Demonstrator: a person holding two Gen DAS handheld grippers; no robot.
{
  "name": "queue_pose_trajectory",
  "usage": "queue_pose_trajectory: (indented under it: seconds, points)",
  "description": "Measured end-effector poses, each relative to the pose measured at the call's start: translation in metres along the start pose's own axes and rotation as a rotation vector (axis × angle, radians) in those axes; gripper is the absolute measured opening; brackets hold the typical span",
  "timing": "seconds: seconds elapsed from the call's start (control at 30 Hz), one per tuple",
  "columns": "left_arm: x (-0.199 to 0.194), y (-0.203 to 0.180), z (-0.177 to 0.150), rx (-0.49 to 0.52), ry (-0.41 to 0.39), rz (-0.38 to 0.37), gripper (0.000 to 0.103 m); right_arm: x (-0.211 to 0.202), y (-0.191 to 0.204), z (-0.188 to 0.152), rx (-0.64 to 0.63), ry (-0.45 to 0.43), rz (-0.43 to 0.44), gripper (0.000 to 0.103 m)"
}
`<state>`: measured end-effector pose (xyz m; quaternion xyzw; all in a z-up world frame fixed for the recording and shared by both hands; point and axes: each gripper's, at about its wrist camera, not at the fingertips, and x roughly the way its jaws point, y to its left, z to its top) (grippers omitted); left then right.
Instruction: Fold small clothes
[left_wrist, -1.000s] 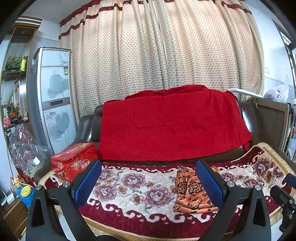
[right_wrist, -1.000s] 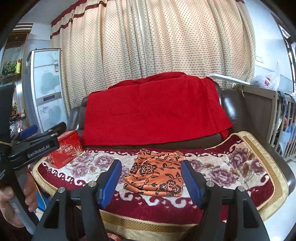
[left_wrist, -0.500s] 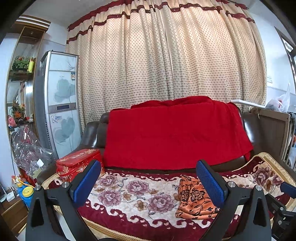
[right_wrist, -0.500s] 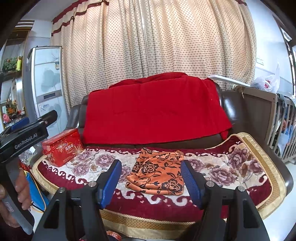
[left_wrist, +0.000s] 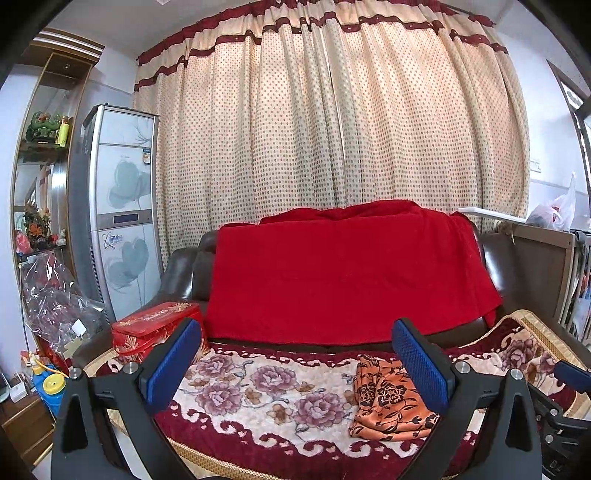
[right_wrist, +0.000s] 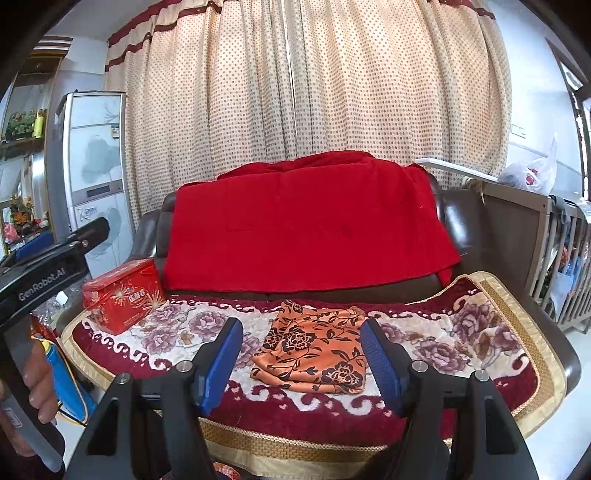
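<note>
Right wrist: orange floral garment (right_wrist: 314, 350) folded, seemingly flat.

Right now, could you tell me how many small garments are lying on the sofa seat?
1: an orange floral garment lies on the flowered seat blanket, right of the red tin. Others could be hidden beneath it or the red throw.

Both wrist cameras faced the sofa (left_wrist: 181, 269) from just before its seat, sharing the orange garment (right_wrist: 314, 350); the left camera stood further left.
</note>
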<state>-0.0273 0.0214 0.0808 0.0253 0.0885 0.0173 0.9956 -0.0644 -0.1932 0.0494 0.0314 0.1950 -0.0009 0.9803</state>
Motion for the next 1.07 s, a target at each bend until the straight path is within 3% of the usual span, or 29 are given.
queue_pose_trajectory:
  seconds: [0.73, 1.07]
  points:
    - [0.002, 0.001, -0.003, 0.016, -0.001, -0.015, 0.103, 0.010, 0.006, 0.000, 0.008, 0.005, -0.012, 0.070]
    - [0.038, -0.003, -0.007, 0.004, 0.045, -0.028, 0.103, 0.048, -0.004, 0.007, 0.029, 0.034, -0.032, 0.070]
